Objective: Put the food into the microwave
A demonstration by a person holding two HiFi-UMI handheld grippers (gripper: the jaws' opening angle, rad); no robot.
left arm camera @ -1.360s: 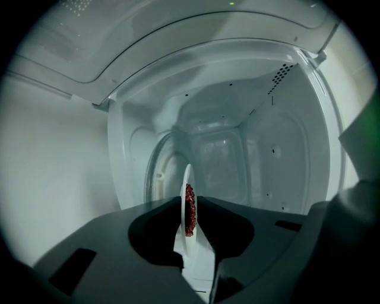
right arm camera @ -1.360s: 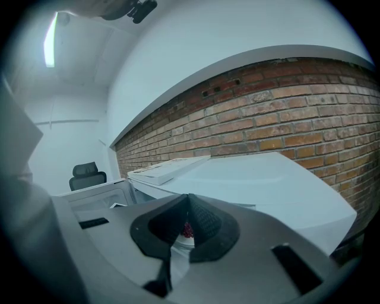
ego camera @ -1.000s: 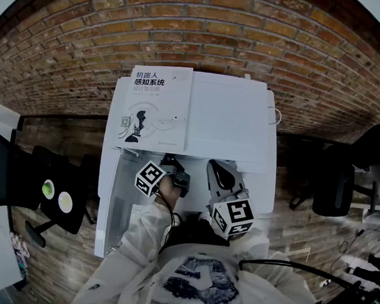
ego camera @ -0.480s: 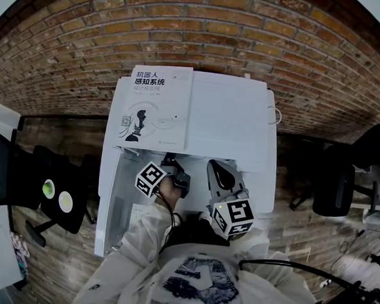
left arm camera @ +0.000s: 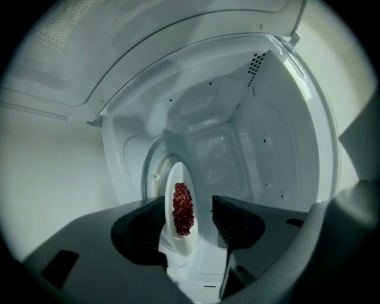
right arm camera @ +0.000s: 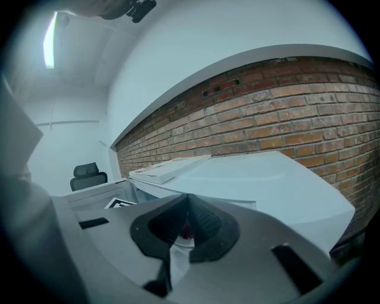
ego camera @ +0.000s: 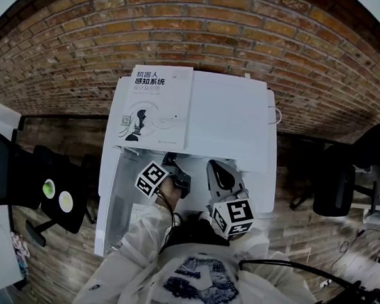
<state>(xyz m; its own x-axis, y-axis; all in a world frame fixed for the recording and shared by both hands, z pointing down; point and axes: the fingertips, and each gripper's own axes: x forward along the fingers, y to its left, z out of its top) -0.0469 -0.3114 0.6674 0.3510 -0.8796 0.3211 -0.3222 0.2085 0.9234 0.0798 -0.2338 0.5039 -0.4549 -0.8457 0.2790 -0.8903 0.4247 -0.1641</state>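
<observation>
Inside the microwave [ego camera: 230, 128], cavity item: white plate [left arm camera: 178, 242] bearing red, beaded food [left arm camera: 183, 208]. Only the left gripper view shows it. The head view gives just the oven's white top, a book [ego camera: 157, 107] lying on it, and the door [ego camera: 110, 204] swung open at lower left. Plate reads as a narrow ellipse, long axis up-down in the frame, just beside the round turntable [left arm camera: 151, 173] at frame left. Food heap elongated the same way, on the plate's face toward frame right.

Left tool [left arm camera: 189, 202]: released, jaws just now spreading, plate between them. Pad at frame right clear of the plate; pad at frame left just beside its rim, contact not discernible. Head view: nose tucked under the oven's front edge, marker cube [ego camera: 152, 178] tilted, pale sleeve [ego camera: 139, 241] behind.

Right tool [right arm camera: 189, 200]: clenched, pads meeting at the tips, nothing gripped; a sliver of red shows through the slit below them. Sits outside the oven, lower centre of the head view, pointing toward frame top. Its own view adds brick wall [right arm camera: 285, 113] and an office chair [right arm camera: 88, 176].
</observation>
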